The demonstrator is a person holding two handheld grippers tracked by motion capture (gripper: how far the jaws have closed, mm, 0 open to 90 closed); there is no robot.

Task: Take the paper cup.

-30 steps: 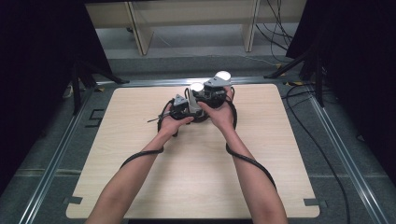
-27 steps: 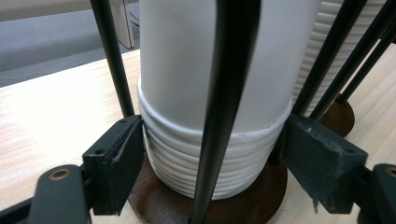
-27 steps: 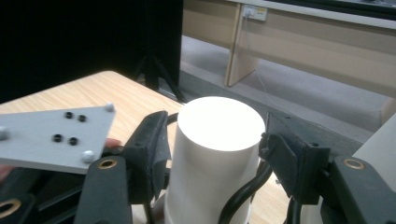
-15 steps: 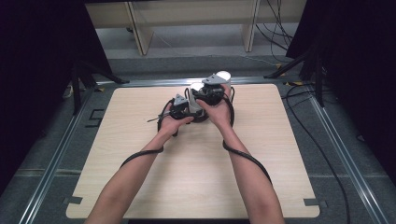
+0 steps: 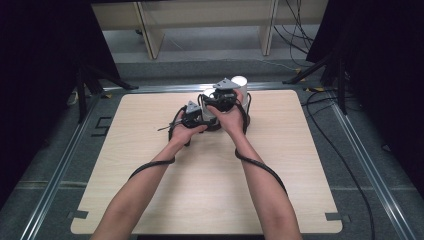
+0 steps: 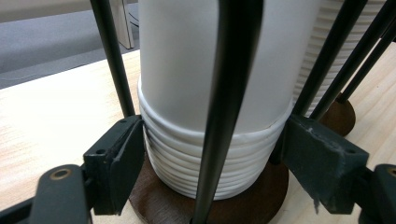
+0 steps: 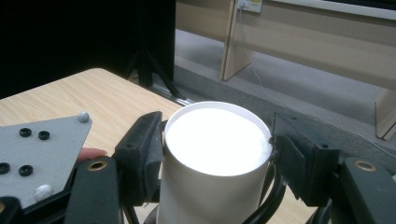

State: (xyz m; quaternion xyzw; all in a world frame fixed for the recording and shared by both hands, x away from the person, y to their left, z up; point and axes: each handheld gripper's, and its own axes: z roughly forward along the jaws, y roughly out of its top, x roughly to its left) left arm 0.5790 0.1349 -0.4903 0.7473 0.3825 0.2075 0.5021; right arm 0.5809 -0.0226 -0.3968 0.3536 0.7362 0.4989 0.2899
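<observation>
1. Stack of white paper cups (image 6: 210, 93) stands in a black wire cup holder (image 6: 224, 116) on a round wooden base (image 6: 261, 200), far-centre of table (image 5: 150, 200).
2. Left gripper (image 6: 215, 163) clamps the stack's lower rims.
3. Right gripper (image 7: 217, 154) jaws just opening, flanking the top cup (image 7: 215, 154); left pad touching, right pad just apart.

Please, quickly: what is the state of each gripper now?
Left gripper: closed on the stack of white cups, low in its holder.
Right gripper: jaws have just been opening, top cup between them.

no readable text, no labels
</observation>
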